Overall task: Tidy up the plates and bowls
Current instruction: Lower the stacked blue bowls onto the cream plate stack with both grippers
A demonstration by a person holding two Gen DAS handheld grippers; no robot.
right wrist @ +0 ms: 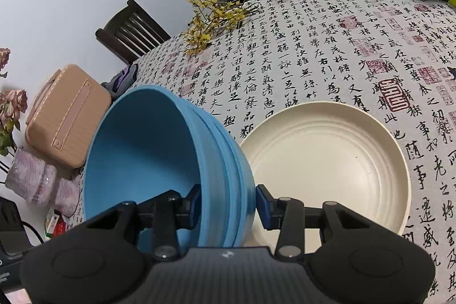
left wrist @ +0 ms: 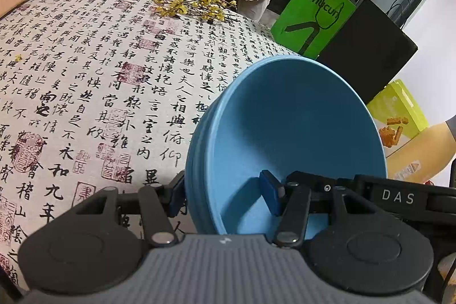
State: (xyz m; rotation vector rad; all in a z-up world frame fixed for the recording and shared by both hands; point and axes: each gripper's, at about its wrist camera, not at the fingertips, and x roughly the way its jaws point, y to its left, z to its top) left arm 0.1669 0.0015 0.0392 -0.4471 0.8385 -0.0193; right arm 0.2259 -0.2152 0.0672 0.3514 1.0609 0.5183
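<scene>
Left gripper [left wrist: 225, 197]: clamped on wall of blue bowl [left wrist: 287, 138], one pad inside, one outside; bowl tilted, off the tablecloth [left wrist: 85, 70] | Right gripper [right wrist: 228, 204]: clamped on wall of second blue bowl [right wrist: 159, 161], tilted, just beside cream plate [right wrist: 327, 161] | Plate: flat on tablecloth.

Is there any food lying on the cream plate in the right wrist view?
No, the cream plate on the tablecloth shows only its own bare ridged surface, with nothing lying on it.
</scene>
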